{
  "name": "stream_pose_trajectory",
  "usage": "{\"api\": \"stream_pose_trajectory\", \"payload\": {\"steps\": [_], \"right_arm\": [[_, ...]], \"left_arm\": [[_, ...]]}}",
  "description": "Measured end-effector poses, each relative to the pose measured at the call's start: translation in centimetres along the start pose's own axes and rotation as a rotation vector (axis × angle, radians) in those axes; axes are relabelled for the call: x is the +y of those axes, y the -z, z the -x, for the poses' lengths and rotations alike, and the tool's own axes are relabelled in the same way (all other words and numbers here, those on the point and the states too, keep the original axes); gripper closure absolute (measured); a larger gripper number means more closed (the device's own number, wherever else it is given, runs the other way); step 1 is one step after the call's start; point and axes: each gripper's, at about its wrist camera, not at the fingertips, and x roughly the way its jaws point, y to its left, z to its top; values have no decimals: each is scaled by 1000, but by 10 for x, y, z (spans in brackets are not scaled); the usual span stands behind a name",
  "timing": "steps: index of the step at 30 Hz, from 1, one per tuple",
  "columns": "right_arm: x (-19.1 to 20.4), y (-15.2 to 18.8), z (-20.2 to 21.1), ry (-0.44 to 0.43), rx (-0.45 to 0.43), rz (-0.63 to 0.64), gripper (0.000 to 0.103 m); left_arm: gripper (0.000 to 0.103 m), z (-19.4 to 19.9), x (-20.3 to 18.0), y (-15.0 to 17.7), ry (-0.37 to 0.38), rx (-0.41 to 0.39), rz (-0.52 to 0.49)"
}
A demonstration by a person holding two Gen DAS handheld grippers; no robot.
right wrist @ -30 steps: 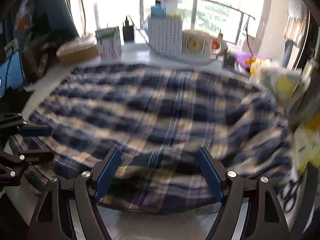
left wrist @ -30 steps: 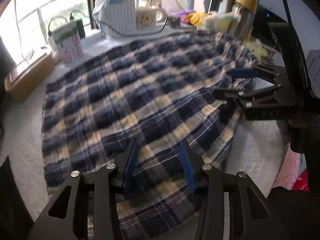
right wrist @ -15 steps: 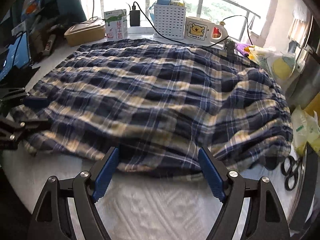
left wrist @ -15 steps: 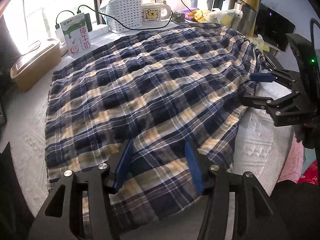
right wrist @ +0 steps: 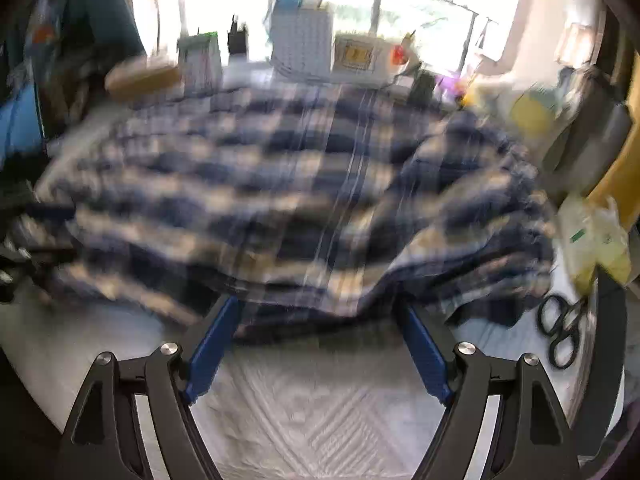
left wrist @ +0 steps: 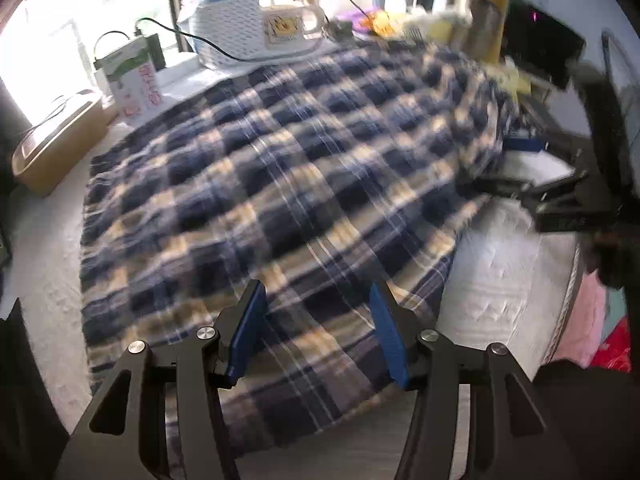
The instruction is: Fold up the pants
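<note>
left hand-held gripper [left wrist: 316, 332]: I see its blue pads spread apart, hovering over the near end of the pants, nothing between them.
right hand-held gripper [right wrist: 316, 344]: fingers apart too, tips right at the near hem; nothing clamped that I can see.
pants [left wrist: 280, 184]: navy/cream plaid, spread flat over most of the desk; bunched at the right end beside the other gripper.
desk [right wrist: 320, 408]: covered with a white quilted cloth with a raised pattern; bare strip along the near edge.
back row: white basket [left wrist: 226, 28], mug [left wrist: 286, 28] with a cartoon print just beside it, carton [left wrist: 132, 76] further left, tan box [left wrist: 56, 144] at the left edge. A black cable [left wrist: 208, 44] runs across the basket front.
right side: scissors [right wrist: 560, 332] lying flat on the desk, near a pale plastic bag [right wrist: 592, 240].
room: bright window behind the back row, blown out.
hard to read: right wrist view is heavily motion-blurred, so I can't tell whether the tips touch fabric. Print on the carton is unreadable. In the left wrist view the right gripper is a dark smear at the frame edge.
</note>
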Motion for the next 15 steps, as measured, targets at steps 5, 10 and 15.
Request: {"api": "stream_pose_trajectory", "payload": {"steps": [5, 10, 15], "right_arm": [[-7, 6, 10, -45, 20, 20, 20], [-21, 16, 23, -29, 38, 27, 20], [-65, 12, 44, 36, -83, -107, 22]], "left_arm": [[46, 2, 1, 3, -16, 0, 14], [45, 9, 1, 4, -34, 2, 14], [45, 22, 1, -2, -21, -62, 40]]}}
